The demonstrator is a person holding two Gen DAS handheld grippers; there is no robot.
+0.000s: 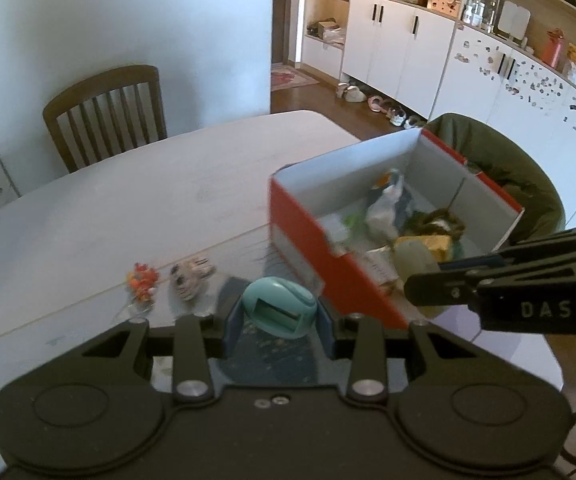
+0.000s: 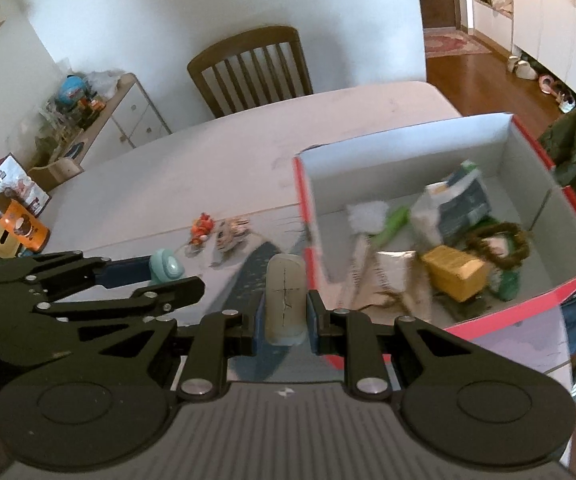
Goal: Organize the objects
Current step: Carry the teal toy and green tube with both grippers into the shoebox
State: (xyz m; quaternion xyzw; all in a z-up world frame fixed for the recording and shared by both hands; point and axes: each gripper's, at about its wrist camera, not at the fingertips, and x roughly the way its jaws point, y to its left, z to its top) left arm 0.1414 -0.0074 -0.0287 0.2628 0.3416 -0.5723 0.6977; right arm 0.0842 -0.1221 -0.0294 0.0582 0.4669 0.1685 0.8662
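Red box on the counter, partly filled; left gripper jaws pinching a teal object beside it, right gripper jaws pinching a pale block.

A: Identify location type.
B: Domestic dining area. Indicators: wooden slat-back chair at white table; white cabinets under cluttered shelves; shoes on wood floor by hallway door.

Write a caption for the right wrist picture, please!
Right tool holding a pale block beside the red box.
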